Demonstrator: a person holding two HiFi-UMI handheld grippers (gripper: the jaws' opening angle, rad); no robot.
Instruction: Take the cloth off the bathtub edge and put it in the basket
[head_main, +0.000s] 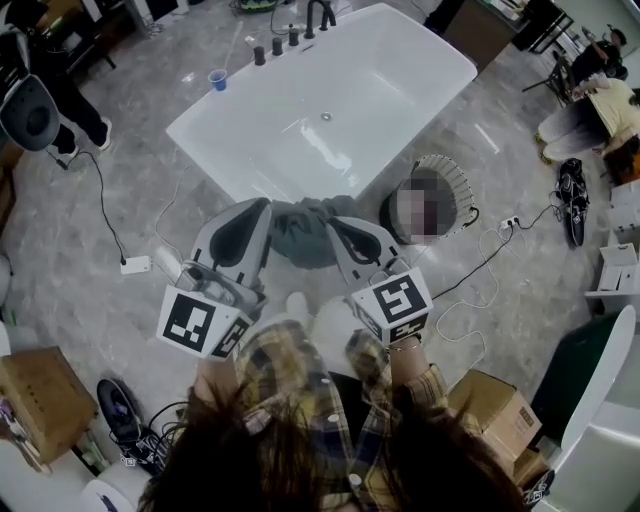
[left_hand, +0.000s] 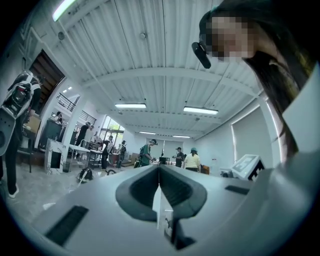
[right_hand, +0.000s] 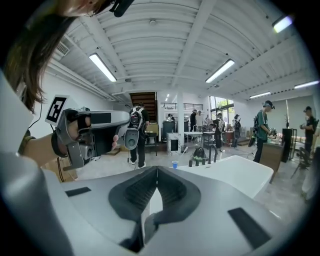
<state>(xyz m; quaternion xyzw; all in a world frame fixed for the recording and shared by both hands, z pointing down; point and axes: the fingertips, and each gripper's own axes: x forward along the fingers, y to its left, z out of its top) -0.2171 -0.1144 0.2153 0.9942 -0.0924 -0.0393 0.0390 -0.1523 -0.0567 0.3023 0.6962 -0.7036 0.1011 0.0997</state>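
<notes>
In the head view a grey cloth (head_main: 303, 232) hangs over the near edge of the white bathtub (head_main: 330, 95). A round wicker basket (head_main: 447, 178) stands on the floor just right of the tub's near corner. My left gripper (head_main: 260, 206) is held just left of the cloth and my right gripper (head_main: 337, 224) just right of it. Both are shut with nothing between the jaws. The left gripper (left_hand: 159, 171) is tilted up at the ceiling. Over the right gripper (right_hand: 157, 170) the tub (right_hand: 235, 172) shows ahead. Neither gripper view shows the cloth.
A blue cup (head_main: 218, 79) and dark faucet fittings (head_main: 290, 35) sit on the tub's far rim. Cables and a power strip (head_main: 135, 265) lie on the floor at left, more cables (head_main: 490, 255) at right. Cardboard boxes (head_main: 40, 395) (head_main: 500, 410) flank me. People stand further off.
</notes>
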